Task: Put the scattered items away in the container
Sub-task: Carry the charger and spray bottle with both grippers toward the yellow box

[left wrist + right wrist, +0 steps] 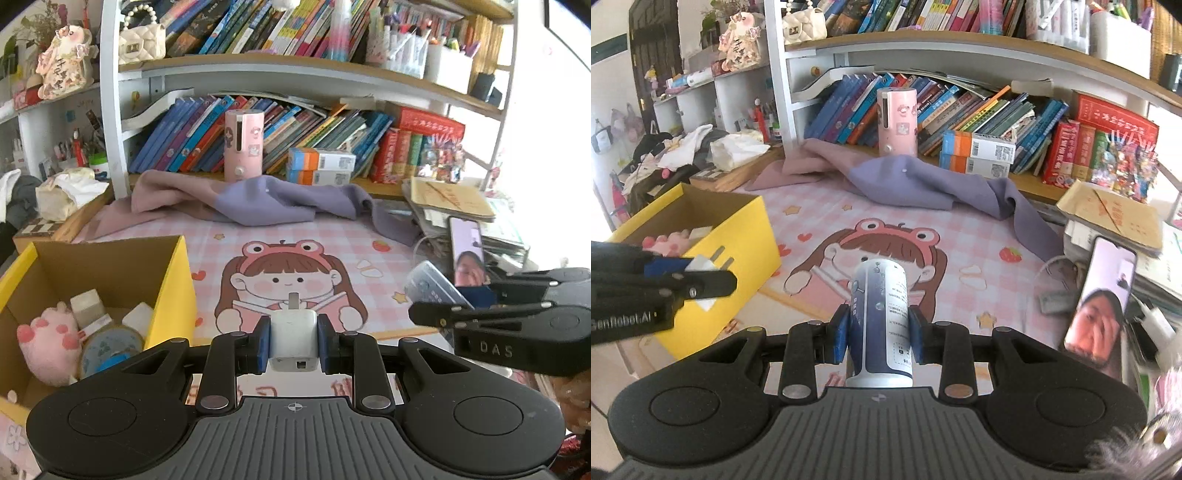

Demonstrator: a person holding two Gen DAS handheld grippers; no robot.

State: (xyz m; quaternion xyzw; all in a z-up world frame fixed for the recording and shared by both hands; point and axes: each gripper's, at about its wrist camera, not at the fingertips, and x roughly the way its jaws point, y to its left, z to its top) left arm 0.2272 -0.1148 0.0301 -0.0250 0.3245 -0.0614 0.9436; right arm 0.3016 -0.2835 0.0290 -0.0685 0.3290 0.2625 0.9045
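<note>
The left gripper (293, 343) is clamping its jaws on one white square plug charger (293, 338), beside one yellow cardboard box (173, 295). The right gripper (879, 332) is gripping one blue-and-white cylindrical can (881, 321) above the pink cartoon-print surface (960, 236).

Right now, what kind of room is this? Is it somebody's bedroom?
Probably a child's study corner at home, maybe in a bedroom. Shelves packed with books stand behind a desk covered by a pink cartoon mat, and a plush toy lies in the yellow box. No bed shows.
</note>
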